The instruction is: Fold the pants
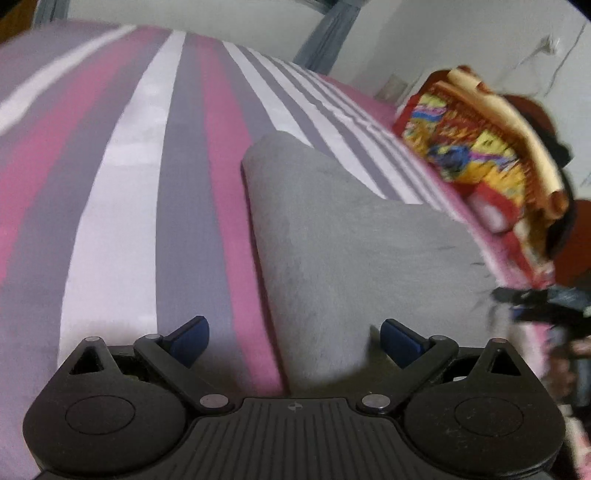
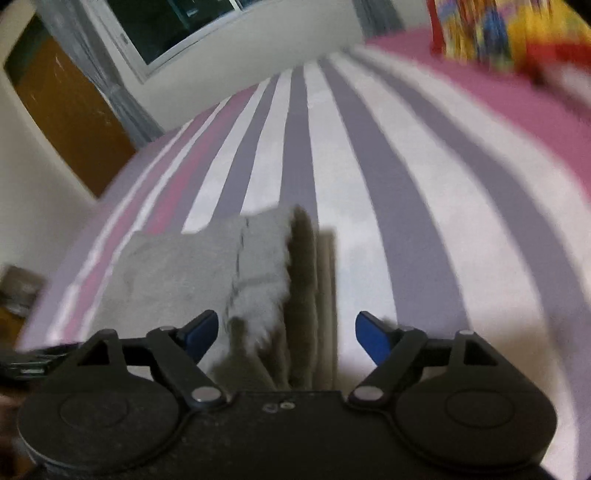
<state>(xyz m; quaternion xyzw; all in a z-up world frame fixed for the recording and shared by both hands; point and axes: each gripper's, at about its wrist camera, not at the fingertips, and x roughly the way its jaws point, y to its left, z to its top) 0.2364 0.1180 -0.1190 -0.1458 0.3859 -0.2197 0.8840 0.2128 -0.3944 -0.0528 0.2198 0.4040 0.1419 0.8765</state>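
Both claws, left gripper (image 1: 294,341) and right gripper (image 2: 287,338), gape wide, gripping nothing; folded grey fleece pants (image 1: 347,258) lie lengthwise along striped pink-grey-white bedsheet (image 1: 122,184).

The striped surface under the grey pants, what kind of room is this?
Most likely a bedroom: the folded grey pants lie on a pink, grey and white striped bedsheet, a colourful patterned blanket is piled at its edge, and a curtained window stands behind.
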